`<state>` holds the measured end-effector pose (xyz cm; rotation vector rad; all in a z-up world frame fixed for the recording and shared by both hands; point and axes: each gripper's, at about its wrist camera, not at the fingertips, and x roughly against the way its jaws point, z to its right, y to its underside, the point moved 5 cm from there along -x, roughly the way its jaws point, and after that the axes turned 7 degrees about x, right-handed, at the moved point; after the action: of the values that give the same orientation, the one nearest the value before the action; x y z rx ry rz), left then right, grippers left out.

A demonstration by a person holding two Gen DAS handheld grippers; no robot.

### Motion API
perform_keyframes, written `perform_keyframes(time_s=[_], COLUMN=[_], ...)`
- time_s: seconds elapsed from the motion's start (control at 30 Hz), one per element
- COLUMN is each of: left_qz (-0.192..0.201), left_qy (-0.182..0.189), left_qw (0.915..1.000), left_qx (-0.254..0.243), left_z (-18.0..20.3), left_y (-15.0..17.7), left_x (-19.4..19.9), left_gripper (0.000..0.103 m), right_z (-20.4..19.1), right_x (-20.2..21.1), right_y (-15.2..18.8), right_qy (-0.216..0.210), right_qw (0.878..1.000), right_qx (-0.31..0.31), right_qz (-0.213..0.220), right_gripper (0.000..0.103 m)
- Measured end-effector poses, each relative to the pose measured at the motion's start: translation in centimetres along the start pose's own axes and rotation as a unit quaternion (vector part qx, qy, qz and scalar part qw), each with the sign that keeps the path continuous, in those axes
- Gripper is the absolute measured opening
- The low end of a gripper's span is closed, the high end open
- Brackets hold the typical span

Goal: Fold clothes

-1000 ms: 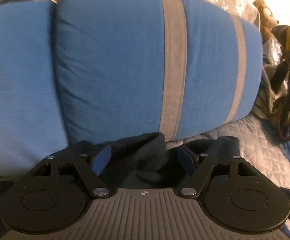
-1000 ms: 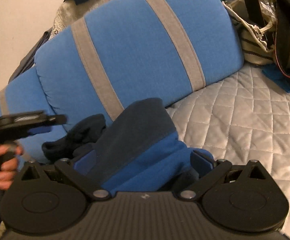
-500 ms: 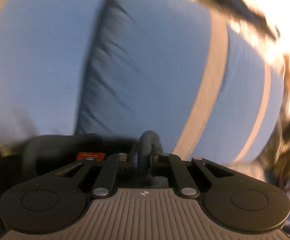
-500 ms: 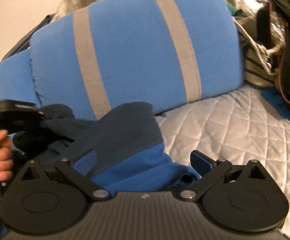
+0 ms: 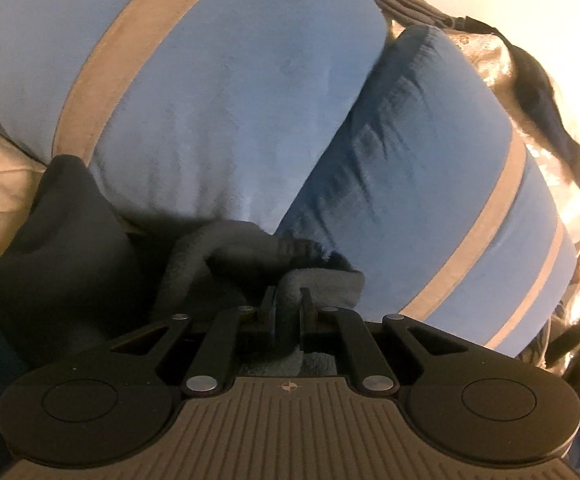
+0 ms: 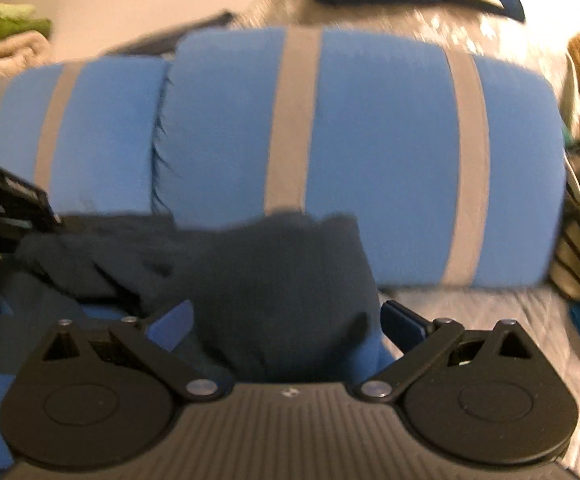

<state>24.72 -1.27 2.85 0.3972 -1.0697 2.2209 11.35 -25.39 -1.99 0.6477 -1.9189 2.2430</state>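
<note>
Since a second ago the left gripper (image 5: 289, 307) has clamped the dark fleece garment (image 6: 274, 280); right gripper (image 6: 286, 322) gapes around it; folding barely begun.

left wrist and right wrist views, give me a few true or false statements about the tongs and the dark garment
1. The left tongs are shut on a fold of the dark garment. True.
2. The right tongs are shut on the garment. False: they stand wide open, with the garment lying between the fingers.
3. The blue cushions behind the garment carry grey stripes. True.
4. The garment lies on a bare wooden table. False: it lies on a quilted cover in front of the cushions.
5. The garment is already folded into a neat rectangle. False: it lies bunched and rumpled.
</note>
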Motion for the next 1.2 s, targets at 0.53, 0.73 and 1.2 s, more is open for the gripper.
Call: perform_keyframes(time_s=[0.53, 0.73, 1.2], left_qz=[-0.011, -0.002, -0.025], left_qy=[-0.034, -0.016, 0.037], left_qw=[0.9991, 0.9997, 0.9052], left_qx=[-0.022, -0.017, -0.423], left_z=[-0.7, 0.2, 12.7], left_y=[0.5, -0.2, 7.8], left_x=[-1.9, -1.3, -1.3], left_gripper=[0.011, 0.024, 0.065], right_z=[6.2, 5.9, 5.4], right_x=[-3.0, -3.1, -3.6], right_y=[-0.1, 2.3, 3.0], right_qy=[-0.004, -0.007, 0.001], right_qw=[0.98, 0.973, 0.971], right_qx=[-0.194, -0.212, -0.197], right_qz=[-0.037, -0.091, -0.137], right_gripper=[0.103, 0.103, 0.103])
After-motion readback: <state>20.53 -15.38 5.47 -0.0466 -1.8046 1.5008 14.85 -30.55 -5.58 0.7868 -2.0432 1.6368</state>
